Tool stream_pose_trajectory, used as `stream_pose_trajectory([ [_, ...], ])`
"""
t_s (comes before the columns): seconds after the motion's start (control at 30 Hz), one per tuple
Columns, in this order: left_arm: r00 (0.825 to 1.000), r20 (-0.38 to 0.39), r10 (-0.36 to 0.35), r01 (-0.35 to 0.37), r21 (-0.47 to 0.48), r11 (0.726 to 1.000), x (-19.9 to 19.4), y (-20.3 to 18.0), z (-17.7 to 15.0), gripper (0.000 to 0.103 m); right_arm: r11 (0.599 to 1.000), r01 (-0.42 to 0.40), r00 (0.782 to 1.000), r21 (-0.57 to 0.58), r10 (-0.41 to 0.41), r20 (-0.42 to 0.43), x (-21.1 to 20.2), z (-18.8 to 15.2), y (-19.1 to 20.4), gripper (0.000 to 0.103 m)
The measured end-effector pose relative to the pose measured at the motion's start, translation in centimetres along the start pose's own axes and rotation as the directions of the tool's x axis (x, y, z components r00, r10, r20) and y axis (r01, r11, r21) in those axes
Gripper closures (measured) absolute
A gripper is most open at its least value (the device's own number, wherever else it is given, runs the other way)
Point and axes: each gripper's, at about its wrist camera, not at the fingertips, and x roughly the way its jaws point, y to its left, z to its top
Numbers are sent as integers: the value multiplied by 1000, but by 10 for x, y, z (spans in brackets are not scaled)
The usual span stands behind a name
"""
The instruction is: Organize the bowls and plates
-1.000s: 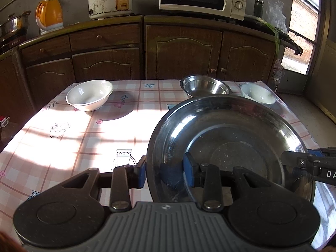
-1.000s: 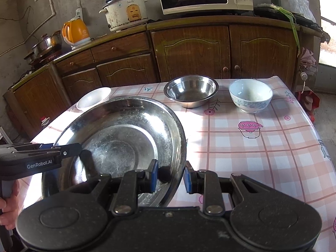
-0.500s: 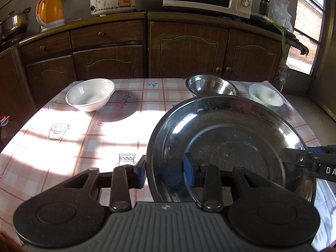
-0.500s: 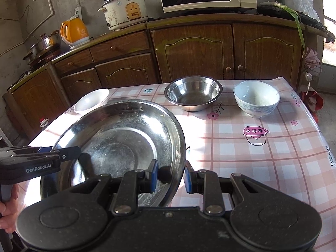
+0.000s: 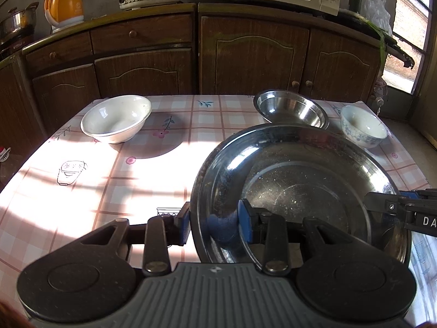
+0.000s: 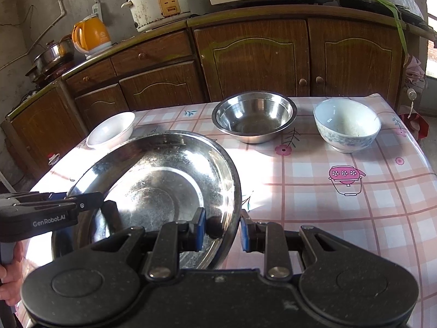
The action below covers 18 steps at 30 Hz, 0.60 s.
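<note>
A large steel basin [image 5: 297, 191] [image 6: 161, 188] hangs just above the checked tablecloth, carried by both grippers. My left gripper [image 5: 214, 222] is shut on the basin's left rim, one blue pad inside and one outside. My right gripper [image 6: 222, 231] is shut on its right rim in the same way. Beyond the basin stand a small steel bowl [image 5: 291, 109] [image 6: 254, 116] and a blue-patterned china bowl [image 5: 364, 128] [image 6: 347, 127] to its right. A white bowl [image 5: 116, 117] [image 6: 110, 129] sits at the far left of the table.
The table [image 6: 355, 205] carries a pink checked cloth, with bare cloth on its right half and front left. Brown cabinets [image 5: 245, 52] stand close behind the far edge, bearing a kettle [image 5: 64, 5], a rice cooker and a microwave. A hand [image 6: 9, 281] holds the left gripper.
Both grippers have carried the large basin forward over the table, toward the small steel bowl and the cabinets. The bowls on the table appear nearer and larger.
</note>
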Motion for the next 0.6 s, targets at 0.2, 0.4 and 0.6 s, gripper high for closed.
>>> stream_pose_trajectory([
  [0.2,1000,-16,3,-3,-9,1000,16,3,4,67,1000,3,1000,4,-3,-11,22,5,-2,71],
  [0.4,1000,-21,-1,0,-15,1000,33,7,7,67,1000,7,1000,2,-7,-17,41,10,-4,71],
  [0.6,1000,-28,5,-6,-19,1000,48,12,11,67,1000,9,1000,1,-9,-20,61,15,-5,71],
])
